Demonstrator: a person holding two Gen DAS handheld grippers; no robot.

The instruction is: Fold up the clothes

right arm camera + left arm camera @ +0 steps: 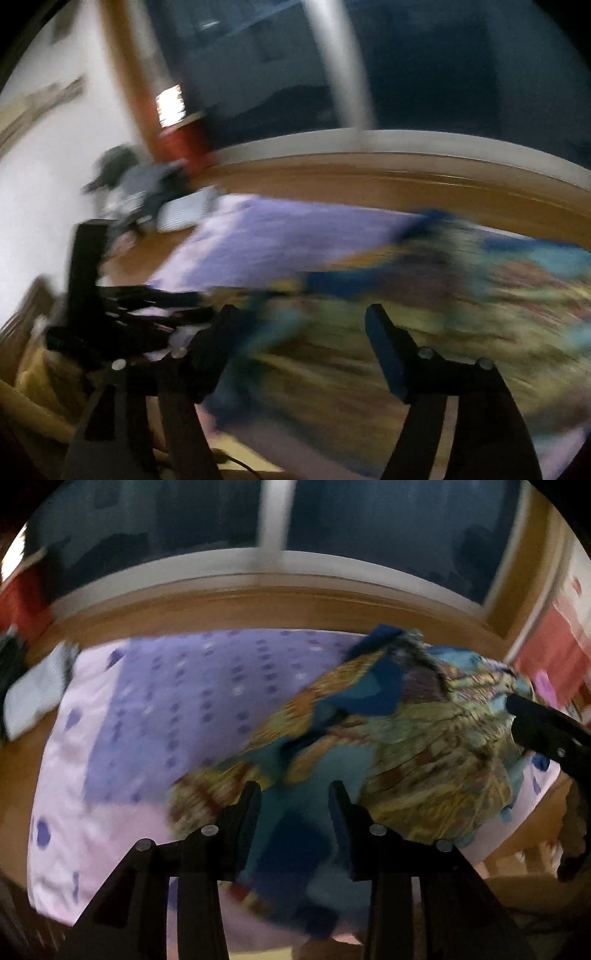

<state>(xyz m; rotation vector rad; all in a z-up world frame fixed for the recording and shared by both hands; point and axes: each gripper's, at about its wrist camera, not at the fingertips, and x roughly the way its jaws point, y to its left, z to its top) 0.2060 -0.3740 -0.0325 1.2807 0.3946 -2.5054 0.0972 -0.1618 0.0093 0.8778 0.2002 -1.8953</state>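
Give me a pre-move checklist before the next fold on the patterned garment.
1. Patterned garment on the purple bedcover: ok, but bunched in a heap, not spread flat.
2. Left gripper has cloth: cannot tell; fabric lies between its fingers, pad contact unclear.
3. Right gripper free: ok, its fingers stand wide apart over the garment, nothing pinched.
4. Grippers clear of each other: ok, apart in both views.
5. Garment edges or corners located: not ok, both views are blurred.
6. Folded white cloth out of the way: ok, at the bed's far-left edge.
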